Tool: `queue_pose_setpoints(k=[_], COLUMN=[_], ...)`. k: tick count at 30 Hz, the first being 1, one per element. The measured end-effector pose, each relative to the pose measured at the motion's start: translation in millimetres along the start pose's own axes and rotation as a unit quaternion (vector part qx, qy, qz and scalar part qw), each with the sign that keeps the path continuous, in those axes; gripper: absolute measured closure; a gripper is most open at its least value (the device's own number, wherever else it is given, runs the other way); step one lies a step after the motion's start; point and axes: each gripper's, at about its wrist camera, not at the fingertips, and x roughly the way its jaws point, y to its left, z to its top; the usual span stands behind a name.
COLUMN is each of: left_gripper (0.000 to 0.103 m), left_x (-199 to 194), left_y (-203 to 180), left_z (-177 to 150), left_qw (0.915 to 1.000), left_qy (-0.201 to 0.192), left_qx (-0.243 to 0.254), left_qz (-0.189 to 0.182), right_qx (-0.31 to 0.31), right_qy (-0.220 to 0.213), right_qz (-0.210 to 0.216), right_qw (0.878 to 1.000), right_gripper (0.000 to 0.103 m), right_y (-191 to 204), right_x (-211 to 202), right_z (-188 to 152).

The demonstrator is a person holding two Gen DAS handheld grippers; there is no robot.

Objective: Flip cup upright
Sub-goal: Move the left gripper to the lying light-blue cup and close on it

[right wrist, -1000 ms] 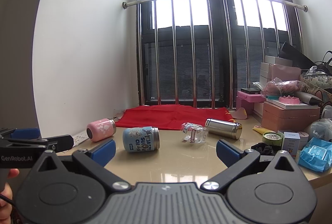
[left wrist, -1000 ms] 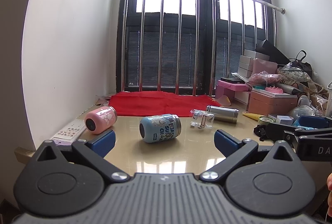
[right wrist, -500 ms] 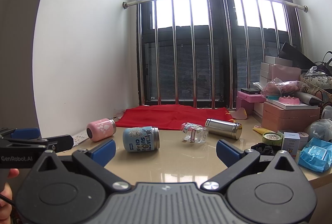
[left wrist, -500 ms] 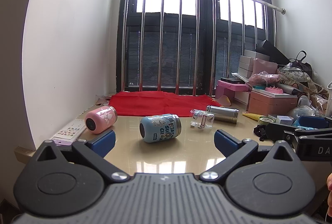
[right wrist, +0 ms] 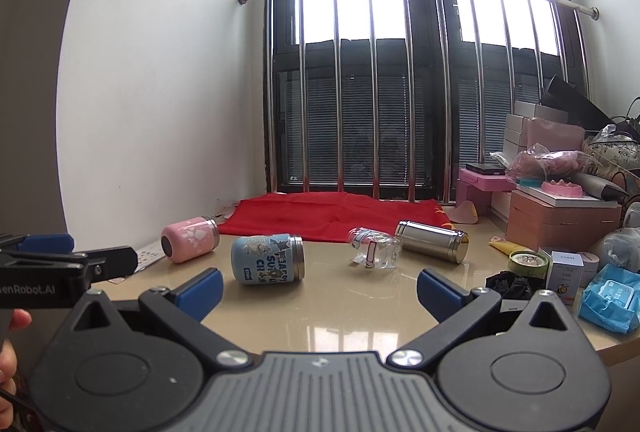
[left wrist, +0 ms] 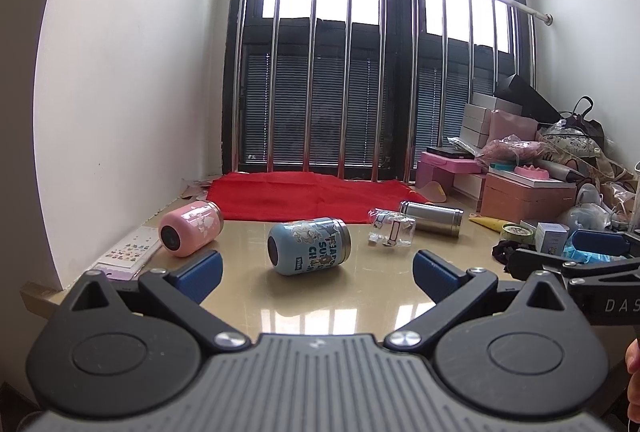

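Several cups lie on their sides on the beige table: a pink cup at the left, a blue cartoon cup in the middle, a clear glass cup, and a steel cup at the right. My left gripper is open and empty, short of the blue cup. My right gripper is open and empty, near the table's front edge.
A red cloth lies at the back below the barred window. Boxes and bags crowd the right side. A sticker sheet lies at the left edge. A blue packet and small boxes sit front right.
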Motion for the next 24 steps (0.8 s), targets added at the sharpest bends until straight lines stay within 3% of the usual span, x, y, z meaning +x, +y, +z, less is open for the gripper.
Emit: queue_pose_setpoints(k=[9,24], left_gripper=[0.000,0.000], left_x=[41.0,158.7], left_y=[5.2,21.2], left_z=[2.7,29.5], left_qw=[0.9997,0.9945], left_qy=[0.022,0.088], left_qx=[0.006,0.057], left_qz=[0.007,0.007], right_qx=[-0.007,0.002], right_qy=[0.012,0.067], right_qz=[-0.001,0.000], right_qw=[1.000,0.998], right_gripper=[0.000,0.000], right_y=[-5.1,-25.6], right_x=[40.1,148.0], right_z=[4.8,14.9])
